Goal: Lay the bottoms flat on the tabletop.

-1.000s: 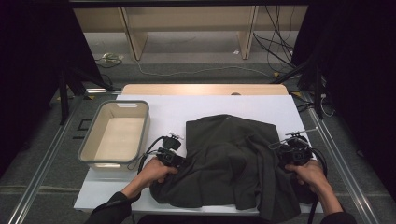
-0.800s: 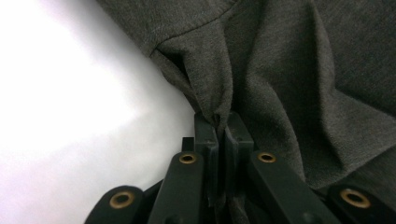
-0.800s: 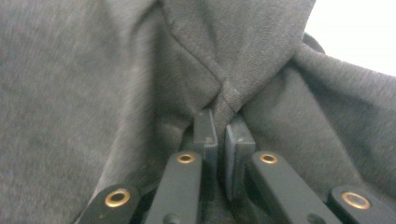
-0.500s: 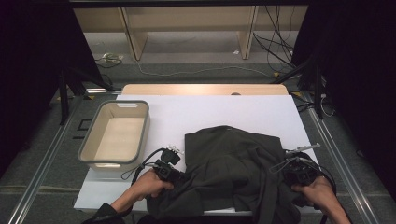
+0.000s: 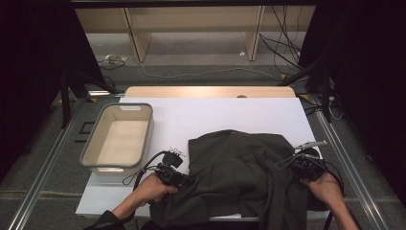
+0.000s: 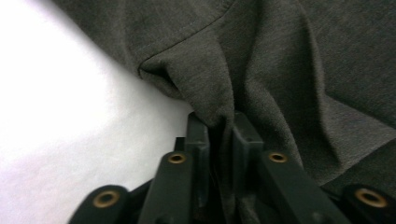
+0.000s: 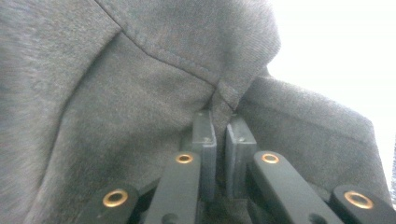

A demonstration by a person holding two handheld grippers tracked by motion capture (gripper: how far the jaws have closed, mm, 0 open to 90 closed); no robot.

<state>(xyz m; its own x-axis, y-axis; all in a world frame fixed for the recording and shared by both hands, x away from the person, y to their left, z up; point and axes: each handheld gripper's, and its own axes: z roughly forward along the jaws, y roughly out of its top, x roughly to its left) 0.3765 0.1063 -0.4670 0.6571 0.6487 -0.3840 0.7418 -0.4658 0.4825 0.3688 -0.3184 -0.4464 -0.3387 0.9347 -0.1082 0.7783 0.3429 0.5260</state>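
I have the dark grey garment spread over the near half of the white desk, its lower edge hanging toward me, and I am working its two near corners at once. My left gripper sits at the garment's left edge; its jaws have just been easing apart, yet a fold of hem still stands between them and looks lightly pinched, so I count it as held. My right gripper is at the right edge, jaws clenched close together on a seam ridge of the cloth. I judge this to be the laying-out or folding stage: both corners are gripped and the cloth is being drawn across the desk. The next move calls for keeping both grips even and lifting or pulling the two corners together, so the fabric does not bunch in the middle; if the left hold slackens further I would need to re-pinch first. To the left of the garment, apart from it, stands the beige bin; from the high view I see nothing inside it.
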